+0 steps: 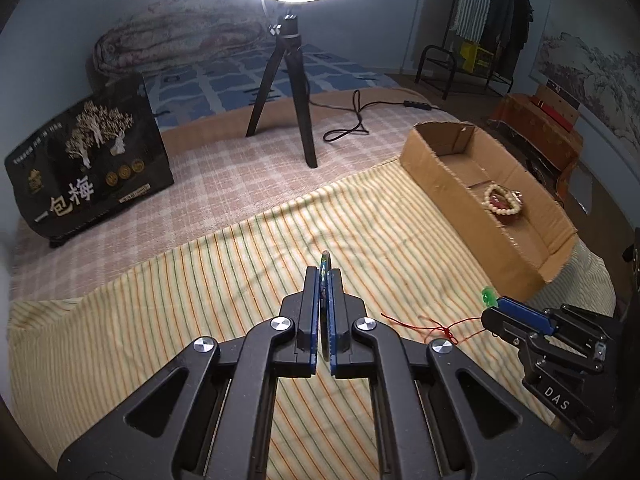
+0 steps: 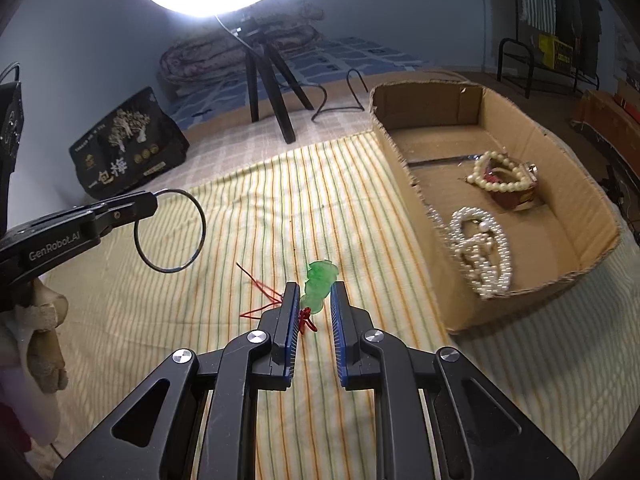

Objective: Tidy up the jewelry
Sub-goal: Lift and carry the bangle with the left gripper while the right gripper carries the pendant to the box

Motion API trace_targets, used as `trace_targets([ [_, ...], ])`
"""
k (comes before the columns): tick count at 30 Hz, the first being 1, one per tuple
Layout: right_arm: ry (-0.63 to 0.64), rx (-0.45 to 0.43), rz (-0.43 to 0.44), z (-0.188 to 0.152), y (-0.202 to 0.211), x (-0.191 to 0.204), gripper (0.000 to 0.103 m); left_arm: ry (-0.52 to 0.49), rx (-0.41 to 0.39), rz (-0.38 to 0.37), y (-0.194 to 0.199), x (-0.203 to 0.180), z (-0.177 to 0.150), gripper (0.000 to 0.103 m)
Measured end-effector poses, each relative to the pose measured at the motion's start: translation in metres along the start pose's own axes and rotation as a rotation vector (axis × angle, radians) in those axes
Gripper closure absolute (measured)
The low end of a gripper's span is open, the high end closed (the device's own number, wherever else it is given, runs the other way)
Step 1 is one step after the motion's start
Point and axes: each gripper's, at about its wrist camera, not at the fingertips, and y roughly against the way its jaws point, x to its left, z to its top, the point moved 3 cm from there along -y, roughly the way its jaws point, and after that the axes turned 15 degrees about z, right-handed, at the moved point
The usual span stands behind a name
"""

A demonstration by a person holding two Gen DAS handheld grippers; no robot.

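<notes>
cardboard box (image 2: 560, 184): cream bead bracelet (image 2: 500, 174) on red item, pearl piece (image 2: 480, 252) nearer
left gripper (image 1: 325, 270): pinching thin ring (image 2: 170, 230), held off striped cloth (image 2: 360, 208)
right gripper (image 2: 316, 296): pinching green pendant (image 2: 320, 284), red cord (image 2: 260, 296) trailing

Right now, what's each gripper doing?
Left gripper: shut on the thin dark metal bangle.
Right gripper: shut on the green jade pendant with red cord.

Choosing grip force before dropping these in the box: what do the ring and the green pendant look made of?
Ring: thin dark hoop with a glinting edge, probably metal. Green pendant: translucent, glossy, carved, looks like jade or glass; can't tell which. Its red cord looks like knotted thread.
</notes>
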Motion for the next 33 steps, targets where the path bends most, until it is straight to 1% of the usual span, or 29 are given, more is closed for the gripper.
trace_targets([
  [10,0.021,-0.021,0.045,-0.001,0.043,-0.005,0.089,0.003,-0.036,-0.004,0.046,-0.021,0.001,0.102],
  [20,0.041,-0.048,0.053,-0.002,0.092,-0.023,0.089,0.029,-0.086,-0.032,0.087,-0.05,0.013,0.102],
  [26,0.049,-0.063,0.038,0.008,0.118,-0.043,0.089,0.04,-0.115,-0.06,0.101,-0.075,0.024,0.102],
  [33,0.075,-0.089,0.008,0.028,0.139,-0.064,0.089,0.039,-0.143,-0.091,0.104,-0.106,0.042,0.102],
])
